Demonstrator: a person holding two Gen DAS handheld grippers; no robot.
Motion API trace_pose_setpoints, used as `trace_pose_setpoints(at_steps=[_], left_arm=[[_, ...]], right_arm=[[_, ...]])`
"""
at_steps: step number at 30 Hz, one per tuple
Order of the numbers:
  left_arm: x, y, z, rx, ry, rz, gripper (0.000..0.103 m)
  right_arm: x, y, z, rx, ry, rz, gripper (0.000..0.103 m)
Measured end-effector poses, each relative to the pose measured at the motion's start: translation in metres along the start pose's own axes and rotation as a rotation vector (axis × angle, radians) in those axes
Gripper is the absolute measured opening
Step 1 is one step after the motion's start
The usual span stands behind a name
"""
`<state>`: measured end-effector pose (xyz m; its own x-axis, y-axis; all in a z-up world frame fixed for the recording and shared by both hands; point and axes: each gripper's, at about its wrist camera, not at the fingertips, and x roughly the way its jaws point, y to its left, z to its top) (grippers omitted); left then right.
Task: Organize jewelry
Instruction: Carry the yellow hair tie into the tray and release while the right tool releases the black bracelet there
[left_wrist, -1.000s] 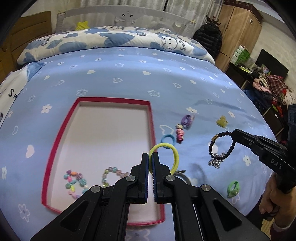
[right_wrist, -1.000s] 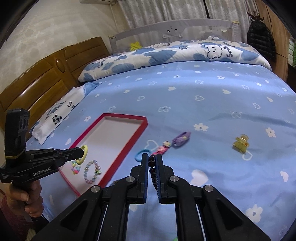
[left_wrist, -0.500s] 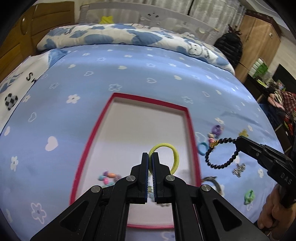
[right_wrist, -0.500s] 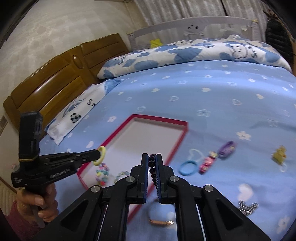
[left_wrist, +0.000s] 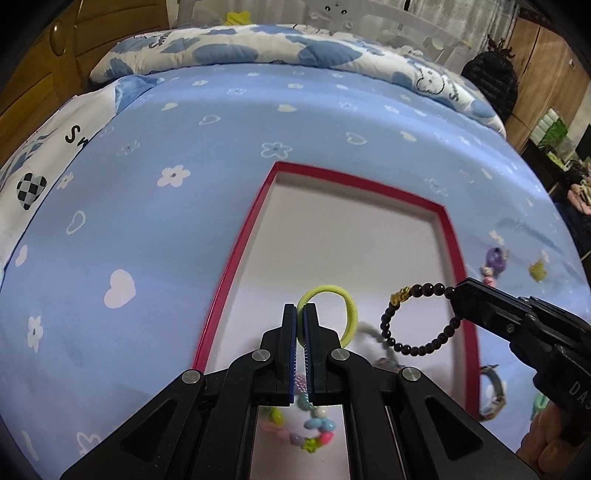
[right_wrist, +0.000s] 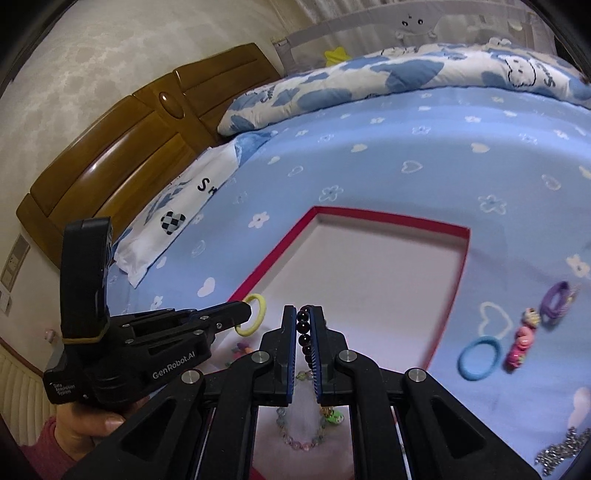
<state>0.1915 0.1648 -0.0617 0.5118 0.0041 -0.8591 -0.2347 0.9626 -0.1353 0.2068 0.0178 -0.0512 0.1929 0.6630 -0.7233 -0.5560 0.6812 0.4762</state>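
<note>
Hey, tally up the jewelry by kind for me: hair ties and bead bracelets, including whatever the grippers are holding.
Hair ties: 3 (yellow hair tie in the left gripper, blue hair tie, purple hair tie)
Bead bracelets: 3 (dark bead bracelet in the right gripper, colourful bead bracelet and pastel bead bracelet in the tray)
Total: 6

Left gripper (left_wrist: 301, 314): matte black body, two flat parallel fingers (left_wrist: 289, 332) with blue ribbed inner pads. Angular linkage arms with triangular cut-outs, joined by round silver screws. Seen from the right wrist view (right_wrist: 246, 307): tall black upright block at rear, ringed by a yellowish band; white lettering "GenRobot.AI" on the side, small white label text below.

Right gripper (right_wrist: 304, 314): same black build, blue ribbed pads, silver screws. White letters "DAS" on the housing in the left wrist view (left_wrist: 456, 295).

Left hand (right_wrist: 92, 421): bare skin, pink-red sleeve at wrist. Right hand (left_wrist: 546, 443): bare fingers, partly visible.
</note>
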Motion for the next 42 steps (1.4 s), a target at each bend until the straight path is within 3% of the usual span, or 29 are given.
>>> trace_pose_setpoints(at_steps=[9,21,24,27,35,39,42], left_arm=[[0.031,-0.007,0.001,0.026,0.058,0.053,0.003],[0.042,-0.01,-0.002,0.027,0.078,0.08,0.006],[0.041,-0.01,-0.002,0.024,0.079,0.077,0.01],[0.039,-0.011,-0.003,0.027,0.074,0.088,0.021],[0.024,-0.008,-0.008,-0.008,0.037,0.072,0.023],[0.006,-0.002,-0.014,-0.057,-0.003,0.05,0.04],[-0.008,-0.003,-0.02,-0.081,-0.025,0.018,0.04]], right_arm=[[0.022,-0.026,-0.011,0.019,0.062,-0.081,0.007],[0.041,-0.027,-0.014,-0.041,0.125,-0.157,0.007],[0.044,-0.027,-0.015,-0.046,0.137,-0.165,0.007],[0.046,-0.029,-0.015,-0.043,0.15,-0.164,0.008],[0.038,-0.029,-0.014,-0.025,0.127,-0.143,0.018],[0.017,-0.029,-0.013,0.0,0.07,-0.111,0.037],[-0.007,-0.031,-0.015,0.009,0.016,-0.104,0.041]])
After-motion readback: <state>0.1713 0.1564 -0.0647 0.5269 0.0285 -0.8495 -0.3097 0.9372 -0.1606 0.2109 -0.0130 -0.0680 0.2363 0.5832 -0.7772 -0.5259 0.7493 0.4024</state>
